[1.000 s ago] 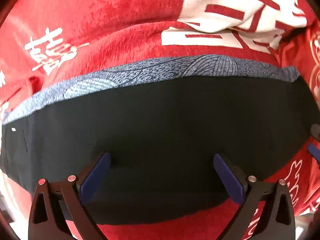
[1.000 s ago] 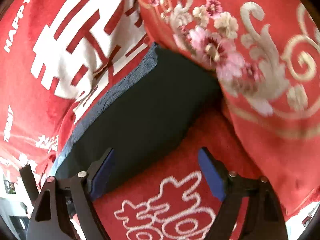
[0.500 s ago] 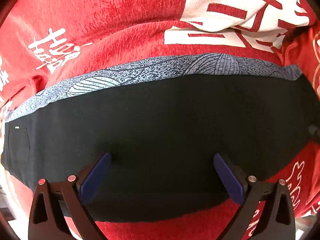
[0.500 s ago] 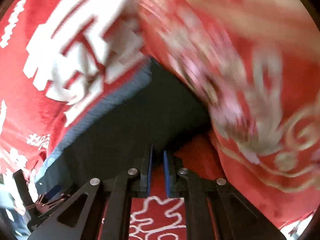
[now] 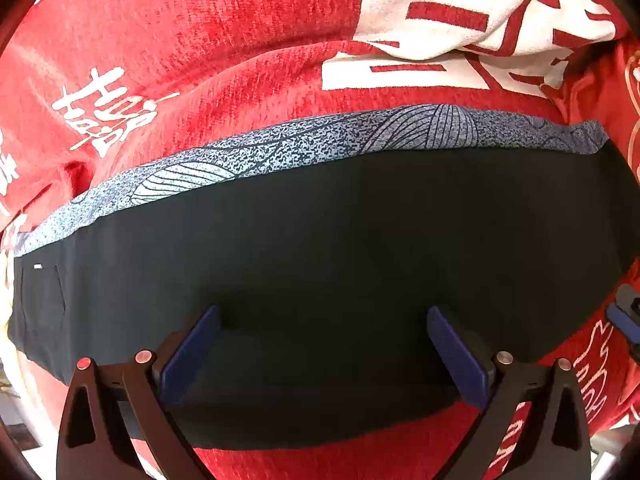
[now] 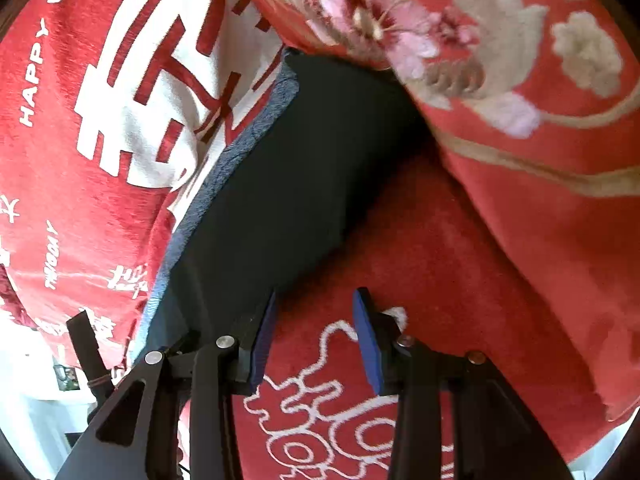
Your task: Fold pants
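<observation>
Dark pants [image 5: 360, 248] with a grey-blue patterned band [image 5: 304, 144] along the far edge lie flat in a long folded strip on a red blanket. My left gripper [image 5: 323, 316] points down over the strip's near half, wide open, its blue pads just above the cloth and gripping nothing. In the right wrist view the pants [image 6: 288, 184] run up and away to the left. My right gripper [image 6: 316, 300] sits at their near right corner with its jaws opening. Only red blanket shows between the pads, and the left pad is at the cloth's edge.
The red blanket [image 5: 200, 40] with white lettering covers the whole surface. A red quilt with embroidered flowers [image 6: 500, 80] is bunched against the far end of the pants. The right gripper's blue tip [image 5: 624, 316] shows at the right edge of the left wrist view.
The right gripper went from wide open to nearly shut at the pants' corner, then opened partway again, shifting slightly. The left gripper and the pants have stayed put.
</observation>
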### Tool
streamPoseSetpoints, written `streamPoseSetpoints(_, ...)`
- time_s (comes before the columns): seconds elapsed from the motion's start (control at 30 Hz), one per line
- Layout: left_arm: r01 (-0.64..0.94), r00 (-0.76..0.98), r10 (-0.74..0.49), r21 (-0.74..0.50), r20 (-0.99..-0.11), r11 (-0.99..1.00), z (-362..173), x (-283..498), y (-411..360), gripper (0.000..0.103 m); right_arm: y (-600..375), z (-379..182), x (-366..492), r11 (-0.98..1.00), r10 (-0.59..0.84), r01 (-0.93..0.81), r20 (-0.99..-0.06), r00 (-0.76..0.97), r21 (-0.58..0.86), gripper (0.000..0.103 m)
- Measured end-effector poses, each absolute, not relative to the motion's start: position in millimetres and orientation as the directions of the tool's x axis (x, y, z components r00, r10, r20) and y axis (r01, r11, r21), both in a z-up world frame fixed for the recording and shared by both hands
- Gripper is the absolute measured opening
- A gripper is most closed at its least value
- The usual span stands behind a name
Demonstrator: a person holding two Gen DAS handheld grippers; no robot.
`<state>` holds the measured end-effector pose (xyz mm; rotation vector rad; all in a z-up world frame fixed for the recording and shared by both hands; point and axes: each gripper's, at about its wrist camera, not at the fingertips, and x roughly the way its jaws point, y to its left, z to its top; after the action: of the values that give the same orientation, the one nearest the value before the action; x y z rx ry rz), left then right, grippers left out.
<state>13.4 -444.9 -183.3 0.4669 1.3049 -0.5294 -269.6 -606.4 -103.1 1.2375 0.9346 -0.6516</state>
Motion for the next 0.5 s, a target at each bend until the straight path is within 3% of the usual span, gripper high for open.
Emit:
streamPoseSetpoints(0.3, 0.603, 0.178, -0.109, 0.021, -0.978, 0.797, -184, 12, -444, 0.103, -616, -112, -272, 0.206, -0.016, 0.798, -0.814, 0.581, 0.566, 0.043)
streamPoseSetpoints(0.5, 0.606, 0.179, -0.115, 0.017, -0.977, 0.796, -182, 16, -443, 0.103, -623, -117, -261, 0.225, -0.111, 0.786, -0.786, 0.608, 0.576, 0.049)
